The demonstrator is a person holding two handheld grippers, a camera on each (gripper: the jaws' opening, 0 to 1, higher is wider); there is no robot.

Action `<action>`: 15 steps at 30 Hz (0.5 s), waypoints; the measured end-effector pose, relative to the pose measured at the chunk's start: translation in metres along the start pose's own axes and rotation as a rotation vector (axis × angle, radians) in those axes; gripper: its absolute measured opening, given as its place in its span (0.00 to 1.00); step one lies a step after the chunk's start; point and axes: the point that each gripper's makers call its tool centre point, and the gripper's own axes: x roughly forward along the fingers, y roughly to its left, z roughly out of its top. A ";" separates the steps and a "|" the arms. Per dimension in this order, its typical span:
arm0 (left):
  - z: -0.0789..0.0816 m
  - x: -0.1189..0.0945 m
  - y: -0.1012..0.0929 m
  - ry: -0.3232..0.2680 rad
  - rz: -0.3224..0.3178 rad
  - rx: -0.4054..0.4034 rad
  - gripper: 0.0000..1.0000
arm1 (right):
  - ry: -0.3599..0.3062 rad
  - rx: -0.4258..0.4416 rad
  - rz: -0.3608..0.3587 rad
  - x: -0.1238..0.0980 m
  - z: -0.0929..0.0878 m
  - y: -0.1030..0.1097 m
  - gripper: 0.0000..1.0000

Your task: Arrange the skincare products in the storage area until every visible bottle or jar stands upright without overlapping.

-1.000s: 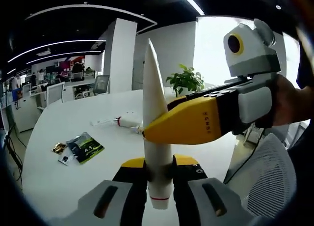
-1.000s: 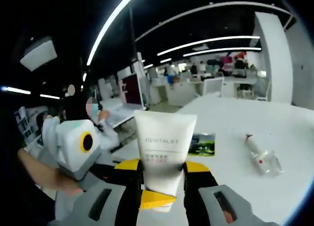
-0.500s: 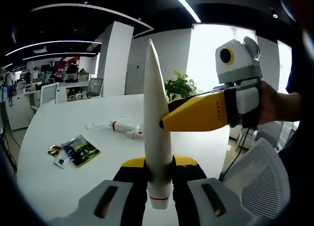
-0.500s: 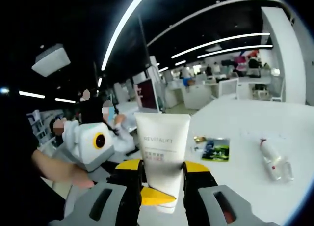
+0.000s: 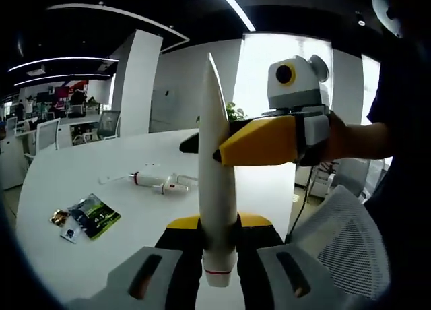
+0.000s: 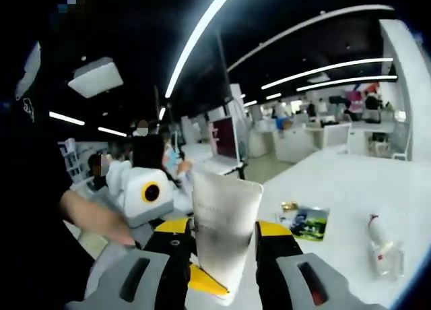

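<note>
A white tube (image 5: 215, 182) stands upright and edge-on in the left gripper view. My left gripper (image 5: 219, 222) is shut on its cap end, just above a red ring. My right gripper (image 5: 201, 149) reaches in from the right, one yellow jaw in front of the tube's middle and a dark jaw tip behind it. In the right gripper view the tube's flat face (image 6: 225, 222) sits between the jaws of my right gripper (image 6: 224, 226), which touch both its edges. My left gripper (image 6: 205, 286) shows as a yellow tip below the tube.
Small white bottles (image 5: 158, 183) lie on the white table (image 5: 121, 162), and one bottle (image 6: 380, 242) lies at the right. A green sachet (image 5: 94, 215) (image 6: 308, 222) lies flat. A mesh chair (image 5: 343, 242) stands at the right. A person's hand (image 5: 350, 138) holds my right gripper.
Both views have swung round with the hands. The right gripper's jaws now sit a little higher on the tube. Both grippers have kept their hold on it.
</note>
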 end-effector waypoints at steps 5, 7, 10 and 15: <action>0.007 0.000 -0.008 -0.017 -0.065 -0.004 0.14 | -0.015 -0.003 0.066 -0.002 0.006 0.000 0.33; 0.010 0.000 -0.010 -0.027 -0.084 0.000 0.14 | -0.025 0.002 0.109 -0.002 0.009 0.001 0.34; 0.013 0.000 -0.013 -0.029 -0.114 0.005 0.14 | -0.026 -0.005 0.148 -0.005 0.014 0.003 0.33; 0.014 0.001 -0.015 -0.022 -0.137 0.027 0.14 | -0.022 -0.033 0.197 -0.010 0.022 0.003 0.31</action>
